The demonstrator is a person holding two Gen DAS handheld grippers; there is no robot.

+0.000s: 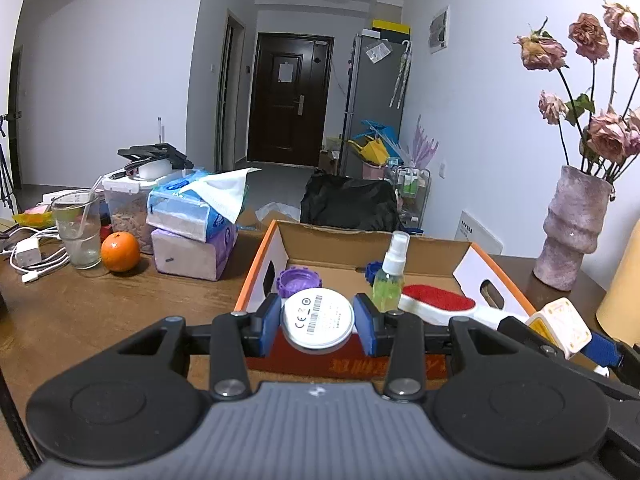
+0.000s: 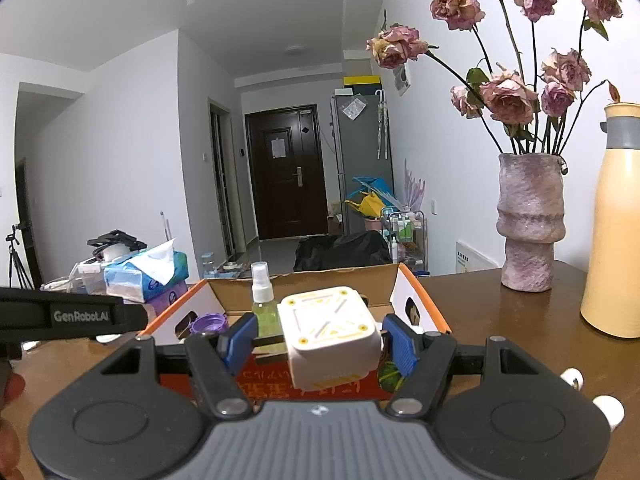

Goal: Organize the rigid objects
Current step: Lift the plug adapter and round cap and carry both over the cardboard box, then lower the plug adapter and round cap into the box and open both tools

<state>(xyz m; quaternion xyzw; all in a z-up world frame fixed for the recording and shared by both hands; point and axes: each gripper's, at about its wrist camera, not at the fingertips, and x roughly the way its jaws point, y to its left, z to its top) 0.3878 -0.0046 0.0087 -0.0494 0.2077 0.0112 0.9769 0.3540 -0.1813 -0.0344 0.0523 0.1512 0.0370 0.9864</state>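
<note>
Box [image 1: 400, 268] holding spray bottle [image 1: 390, 276], purple lid [image 1: 298, 279], red brush [image 1: 438, 302]

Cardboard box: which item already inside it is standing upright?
The spray bottle, clear with green liquid and a white pump top, stands upright inside the cardboard box. The purple cap and red-and-white brush lie flat.

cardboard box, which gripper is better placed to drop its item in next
Left, by a little. The left gripper holds the white round disc right at the cardboard box front edge, facing bare floor inside. The right gripper holds the white square block, apparently farther back.
</note>
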